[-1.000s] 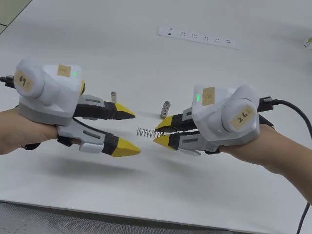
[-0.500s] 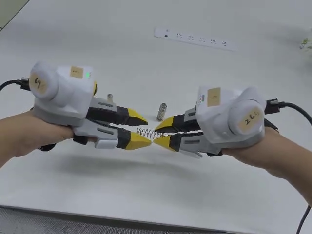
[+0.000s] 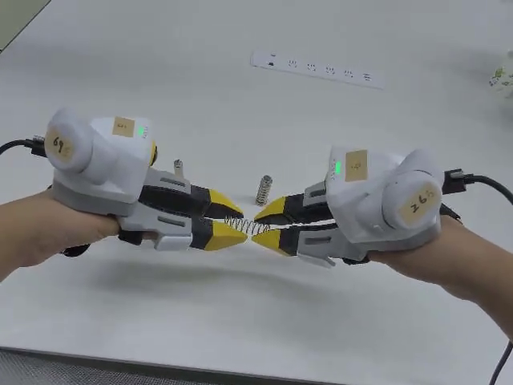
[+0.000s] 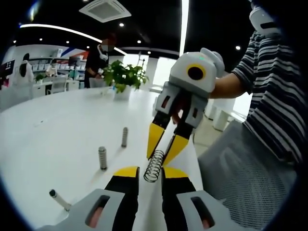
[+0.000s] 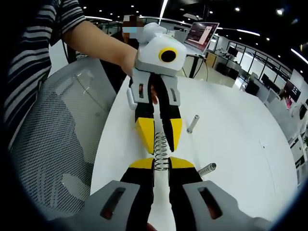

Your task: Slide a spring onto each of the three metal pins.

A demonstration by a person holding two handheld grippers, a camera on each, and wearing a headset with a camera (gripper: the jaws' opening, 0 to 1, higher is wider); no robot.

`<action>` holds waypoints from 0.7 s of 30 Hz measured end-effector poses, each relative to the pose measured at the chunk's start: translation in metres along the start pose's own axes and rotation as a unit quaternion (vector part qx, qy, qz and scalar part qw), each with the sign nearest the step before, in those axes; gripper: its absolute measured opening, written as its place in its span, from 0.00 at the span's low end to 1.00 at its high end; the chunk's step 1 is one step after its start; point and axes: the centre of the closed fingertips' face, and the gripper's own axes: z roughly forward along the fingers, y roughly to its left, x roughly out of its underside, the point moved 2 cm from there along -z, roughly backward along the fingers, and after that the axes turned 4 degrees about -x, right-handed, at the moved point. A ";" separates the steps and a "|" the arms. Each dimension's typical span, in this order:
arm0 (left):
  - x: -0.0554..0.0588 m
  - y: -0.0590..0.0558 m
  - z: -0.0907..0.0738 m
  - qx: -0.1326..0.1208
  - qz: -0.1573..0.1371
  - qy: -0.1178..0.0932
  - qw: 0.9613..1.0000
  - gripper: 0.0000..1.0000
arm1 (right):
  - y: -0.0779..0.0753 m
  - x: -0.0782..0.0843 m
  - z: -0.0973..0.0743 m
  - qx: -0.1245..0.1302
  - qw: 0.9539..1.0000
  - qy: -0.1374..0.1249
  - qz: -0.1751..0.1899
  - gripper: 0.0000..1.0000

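Head view, left tool point(image 3: 239, 224): jaws drawn almost together on one end of the spring point(image 3: 248, 227), held up off the tabletop point(image 3: 240, 321).
Head view, right tool point(image 3: 261, 225): tip to tip with the left one, jaws pinched on the spring's other end.
Head view, pins: sprung pin point(image 3: 263, 190) upright just beyond the tips. Bare pin point(image 3: 178, 167) upright behind the left tool. Power strip point(image 3: 317, 68) well apart at the far side.
Left gripper view, grip: own yellow tips close on the near coils, with a gap no wider than the spring.
Left gripper view, pins: a third pin point(image 4: 124, 136) stands farther off, too small to tell whether it is covered.
Right gripper view, grip: own tips on the near coils, the other tool's on the far coils, spring straight between them.
Risk, stretch: probably the main one. Two tools pulling apart on one soft spring could draw out or kink the coils.
Risk, loss: a release under tension could flick the spring away.
Risk, fit: too hard a pinch could flatten the end coil and make it snag on the bare pin's tip.
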 end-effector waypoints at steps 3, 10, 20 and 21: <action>-0.001 -0.001 0.000 0.003 0.001 -0.002 1.000 0.06 | 0.000 -0.001 0.000 0.001 1.000 -0.003 0.000 0.08; -0.002 -0.005 0.001 0.003 0.002 -0.008 1.000 0.05 | 0.003 0.000 -0.002 -0.002 1.000 -0.004 0.001 0.08; -0.004 -0.008 0.000 0.003 0.007 -0.012 1.000 0.04 | 0.004 0.001 -0.004 -0.002 1.000 -0.007 0.002 0.08; -0.004 -0.009 -0.001 0.005 0.011 -0.013 1.000 0.04 | 0.004 0.001 -0.004 -0.003 1.000 -0.006 0.002 0.08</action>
